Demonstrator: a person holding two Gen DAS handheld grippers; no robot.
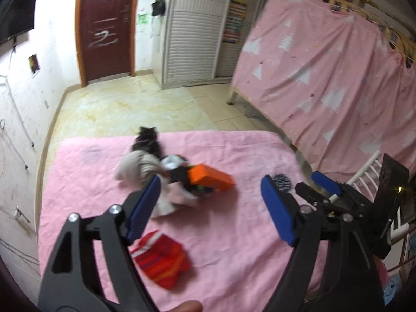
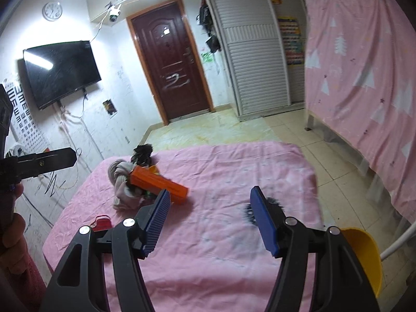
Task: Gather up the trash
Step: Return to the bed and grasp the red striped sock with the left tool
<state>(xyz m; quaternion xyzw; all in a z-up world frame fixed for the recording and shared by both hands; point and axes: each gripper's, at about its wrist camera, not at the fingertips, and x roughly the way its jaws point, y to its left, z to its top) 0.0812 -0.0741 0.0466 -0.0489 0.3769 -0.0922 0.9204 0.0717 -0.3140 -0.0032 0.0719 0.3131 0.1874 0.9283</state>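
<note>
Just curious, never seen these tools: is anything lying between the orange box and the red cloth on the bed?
No. In the left wrist view, only bare pink sheet separates the orange box from the red cloth.

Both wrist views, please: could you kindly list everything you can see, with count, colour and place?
bed cover: one, pink, under everything
orange box: one, on the clothing heap at the middle of the cover
clothing heap: one, grey and pale, under the box
dark furry item: one, black, far edge
red striped cloth: one, near edge
spiky dark item: one, right side
yellow bowl-like item: one, behind right tongs
curtain: one, pink, right
door: one, brown
television: one, black, wall
left tongs: blue pads, open, empty
right tongs: blue pads, open, empty
</note>
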